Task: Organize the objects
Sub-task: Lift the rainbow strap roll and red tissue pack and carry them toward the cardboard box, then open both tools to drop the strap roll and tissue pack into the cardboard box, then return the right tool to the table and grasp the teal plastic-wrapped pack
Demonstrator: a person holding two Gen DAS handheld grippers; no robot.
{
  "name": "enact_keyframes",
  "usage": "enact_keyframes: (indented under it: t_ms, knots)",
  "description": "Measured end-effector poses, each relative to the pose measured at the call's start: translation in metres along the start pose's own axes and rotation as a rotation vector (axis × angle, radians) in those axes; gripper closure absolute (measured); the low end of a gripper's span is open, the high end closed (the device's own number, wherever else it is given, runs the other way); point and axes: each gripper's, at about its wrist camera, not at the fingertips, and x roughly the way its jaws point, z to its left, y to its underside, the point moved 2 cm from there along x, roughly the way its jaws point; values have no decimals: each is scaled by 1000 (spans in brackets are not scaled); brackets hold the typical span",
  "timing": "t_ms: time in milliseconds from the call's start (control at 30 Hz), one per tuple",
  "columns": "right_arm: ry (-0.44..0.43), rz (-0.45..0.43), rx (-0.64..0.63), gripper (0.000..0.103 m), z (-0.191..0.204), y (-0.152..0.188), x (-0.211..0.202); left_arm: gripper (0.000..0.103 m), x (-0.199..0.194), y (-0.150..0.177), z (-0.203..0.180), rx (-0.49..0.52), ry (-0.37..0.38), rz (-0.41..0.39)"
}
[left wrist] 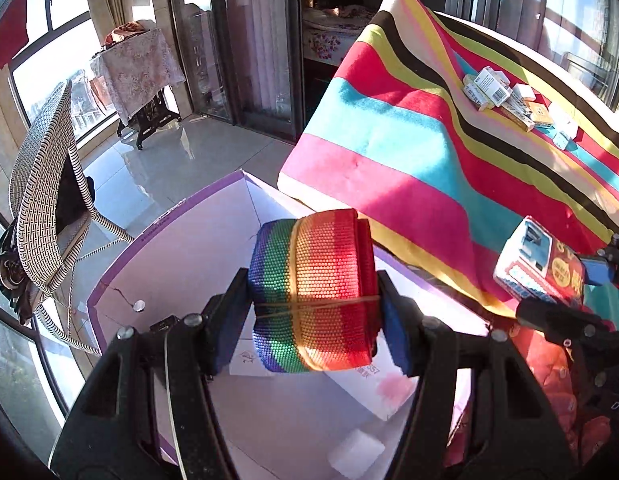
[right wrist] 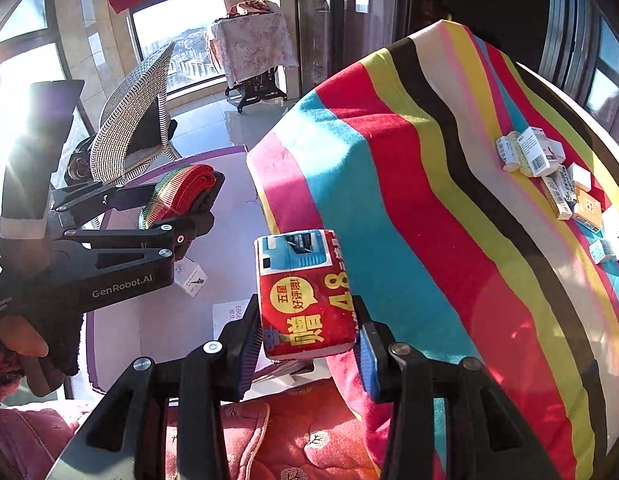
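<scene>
Webbing in rainbow stripes, rolled into a fat coil and bound with a thin rubber band (left wrist: 313, 292), is clamped between the blue pads of the left gripper (left wrist: 313, 316) at the lower centre of the left wrist view. It is held over the open white cardboard box with purple edging (left wrist: 169, 256), which fills the lower left of that frame, so a drop into the box is judged to be the aim.

A soft red and blue printed tissue packet (right wrist: 305, 300) is pinched by the right gripper (right wrist: 309, 344) at the centre of the right wrist view, its wrapper dented slightly by the narrow jaws. It is seen just beside the box rim, above a red quilted cushion (right wrist: 301, 440), and has probably been carried here for the same box.

A heap of small white and yellow cartons (right wrist: 549, 172) is left on the multicoloured striped cloth over the table (right wrist: 409, 200), at the right of the frame, well apart from both tools; these are judged still to be sorted.
</scene>
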Motion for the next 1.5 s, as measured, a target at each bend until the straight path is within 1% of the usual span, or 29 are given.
enact_keyframes:
  t_ms: [200,300,367,467,533,600,633,667,700,733,800,900,967,1033,1100,1233,1300,1400,1433,1500]
  knots:
    - [-51,70,-171,60,54,-2,29,39,5,10,31,-69,-73,21]
    - [-78,77,-235,60,76,-2,35,39,6,11,46,-107,-115,20]
    - [-95,75,-266,60,88,0,36,39,4,11,54,-127,-139,6]
    - [-124,76,-284,60,97,2,40,39,0,8,61,-122,-181,-21]
    - [-176,75,-273,59,101,2,41,39,-1,5,66,-131,-203,-31]
    - [-198,85,-256,57,99,2,42,34,-2,3,73,-163,-210,-25]
    - [-194,82,-240,56,95,2,41,28,-3,4,76,-180,-201,-25]
    - [-194,76,-214,52,89,1,39,23,-4,4,78,-194,-196,-28]
    - [-204,71,-175,49,81,0,38,21,-4,3,77,-203,-198,-34]
    - [-216,67,-132,49,72,-1,35,18,-4,3,77,-206,-197,-37]
    - [-219,53,-49,47,50,-6,33,17,0,-1,72,-211,-174,-29]
    - [-180,15,71,46,8,-3,23,16,5,-6,56,-211,-116,-21]
    - [-144,-13,156,46,-23,-2,16,16,10,-13,36,-189,-74,-17]
    - [-107,-49,230,46,-54,2,7,15,15,-23,11,-142,-21,-12]
    - [-45,-75,294,45,-88,6,1,15,19,-36,-19,-85,37,-4]
    - [69,-80,392,42,-154,27,-10,9,30,-70,-90,3,193,30]
    - [168,-73,434,42,-191,39,-12,7,41,-89,-130,55,267,43]
    - [257,-53,550,42,-253,58,-13,7,65,-115,-182,93,294,47]
    - [284,-47,593,42,-273,63,-14,7,73,-122,-196,90,299,44]
    - [313,-67,659,41,-308,66,-17,7,92,-134,-221,75,306,55]
